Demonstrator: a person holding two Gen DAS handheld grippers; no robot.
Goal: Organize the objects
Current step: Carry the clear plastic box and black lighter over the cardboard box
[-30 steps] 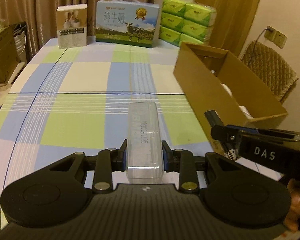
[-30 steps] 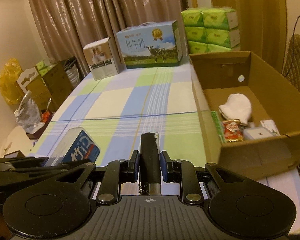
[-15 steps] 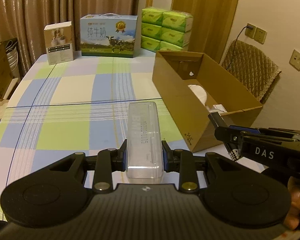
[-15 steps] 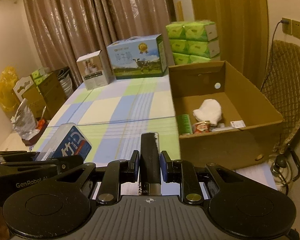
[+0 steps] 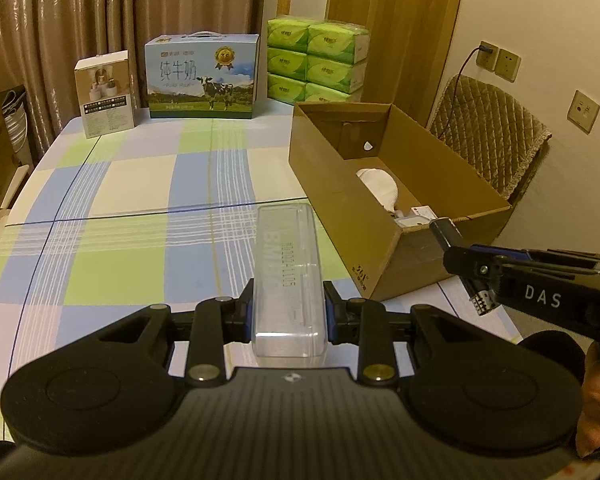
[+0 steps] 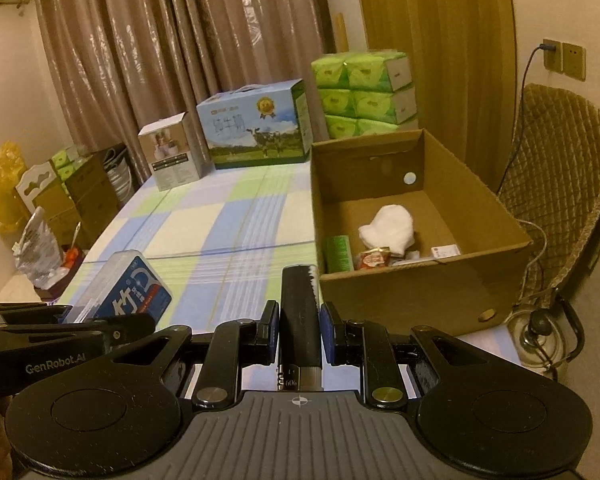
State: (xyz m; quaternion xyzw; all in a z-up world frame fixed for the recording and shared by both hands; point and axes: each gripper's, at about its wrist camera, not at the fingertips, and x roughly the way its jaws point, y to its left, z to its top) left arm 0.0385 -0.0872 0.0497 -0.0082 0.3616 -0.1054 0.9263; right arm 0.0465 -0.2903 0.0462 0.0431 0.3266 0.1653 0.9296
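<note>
Clear plastic case (image 5: pixel 288 276) sits clamped in our left fingers (image 5: pixel 247 312), a black bar (image 6: pixel 300 312) pinched in our right gripper (image 6: pixel 299 330), both carried above the counter (image 5: pixel 140 184). Next, we judge: over the cardboard box (image 6: pixel 420 292) beyond, then release.

From my feed I see a room under warm, dim yellow light. Brown glossy curtains (image 6: pixel 148 60) cover the far side, and an ochre drape (image 6: pixel 432 40) hangs beside them. The bench (image 5: pixel 112 184) wears a checked cloth of blue, green and cream. On the right, a cream wall (image 5: pixel 540 20) carries sockets (image 5: pixel 500 62), one with a cable plugged in. A chair with a quilted brown cover (image 6: pixel 560 168) stands against that wall. To the left, cardboard cartons (image 6: pixel 72 192) are stacked on the floor.
</note>
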